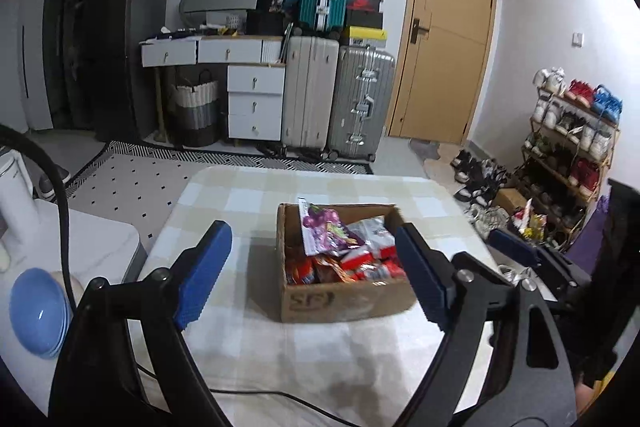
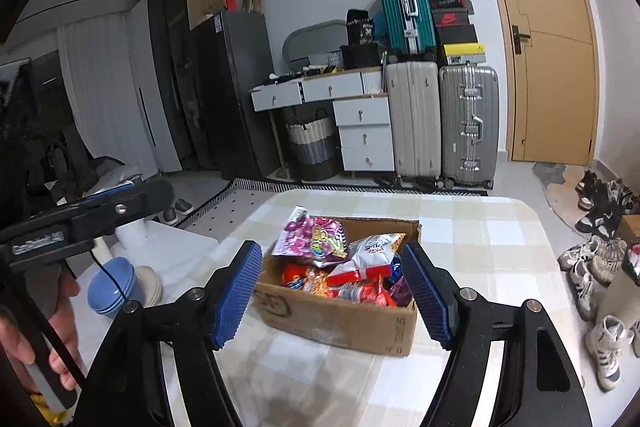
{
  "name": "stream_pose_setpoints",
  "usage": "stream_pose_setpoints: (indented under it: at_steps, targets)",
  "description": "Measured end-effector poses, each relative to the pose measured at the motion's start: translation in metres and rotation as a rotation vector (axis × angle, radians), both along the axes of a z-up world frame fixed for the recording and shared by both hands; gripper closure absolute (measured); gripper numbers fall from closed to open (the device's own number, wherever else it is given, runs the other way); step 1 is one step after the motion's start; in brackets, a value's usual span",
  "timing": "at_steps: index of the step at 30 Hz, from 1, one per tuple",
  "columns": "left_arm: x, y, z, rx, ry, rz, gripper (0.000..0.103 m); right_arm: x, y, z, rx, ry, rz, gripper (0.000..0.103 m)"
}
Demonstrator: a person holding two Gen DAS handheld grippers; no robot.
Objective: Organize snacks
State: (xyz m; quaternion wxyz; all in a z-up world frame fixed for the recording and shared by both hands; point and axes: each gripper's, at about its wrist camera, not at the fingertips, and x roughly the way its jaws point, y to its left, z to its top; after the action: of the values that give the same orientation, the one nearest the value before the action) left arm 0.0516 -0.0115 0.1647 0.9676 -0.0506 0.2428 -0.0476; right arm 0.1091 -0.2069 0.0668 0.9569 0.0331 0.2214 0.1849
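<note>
A cardboard box (image 1: pixel 344 301) sits on the checked tablecloth (image 1: pixel 248 343), filled with several snack packets. A purple packet (image 1: pixel 326 229) leans at its back, red packets (image 1: pixel 320 269) lie in front, a white packet (image 1: pixel 370 229) is in the middle. My left gripper (image 1: pixel 310 275) is open and empty, above the table in front of the box. In the right wrist view the box (image 2: pixel 340 321) holds the purple packet (image 2: pixel 312 233) and white packet (image 2: pixel 374 247). My right gripper (image 2: pixel 336 291) is open and empty, just in front of the box.
Stacked blue bowls (image 1: pixel 38 311) sit on a white side table (image 1: pixel 104 247) to the left; they also show in the right wrist view (image 2: pixel 110 287). A black cable (image 1: pixel 256 393) crosses the cloth. Suitcases (image 1: pixel 336 107), a drawer unit (image 1: pixel 254 103), and a shoe rack (image 1: pixel 568 151) stand beyond.
</note>
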Motion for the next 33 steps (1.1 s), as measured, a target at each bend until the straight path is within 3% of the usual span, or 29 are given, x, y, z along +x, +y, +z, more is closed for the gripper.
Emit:
stream_pose_setpoints:
  at_steps: [2,3,6,11,15,18,25,30,33]
  targets:
    - [-0.031,-0.002,0.011,0.001,-0.021,0.009,0.012,-0.018,-0.001,0.007,0.008,-0.009,0.000,0.029]
    - [-0.045,-0.004,0.016,0.003,-0.031,0.014,0.002,-0.028,-0.001,0.010,0.012,-0.015,-0.001,0.029]
    - [-0.092,-0.007,0.027,-0.002,-0.088,0.018,0.001,-0.056,-0.001,0.020,0.028,-0.038,0.000,0.025]
    - [-0.149,-0.008,0.031,0.019,-0.103,0.033,0.001,-0.102,0.002,0.024,0.031,-0.072,-0.001,0.017]
    - [-0.185,0.000,0.023,-0.002,-0.119,0.054,0.001,-0.132,0.001,0.019,0.027,-0.111,-0.022,0.004]
    - [-0.207,0.004,0.008,-0.012,-0.133,0.068,0.001,-0.145,-0.003,0.010,0.033,-0.130,-0.038,0.001]
    - [-0.207,0.005,-0.046,0.016,-0.149,0.084,0.001,-0.143,0.000,-0.034,-0.003,-0.136,-0.039,0.001]
    - [-0.161,0.006,-0.085,0.019,-0.102,0.072,0.001,-0.132,0.000,-0.061,-0.011,-0.136,-0.063,0.001]
    - [-0.139,0.001,-0.099,0.081,-0.100,0.081,0.001,-0.127,-0.003,-0.074,-0.015,-0.110,-0.087,0.001]
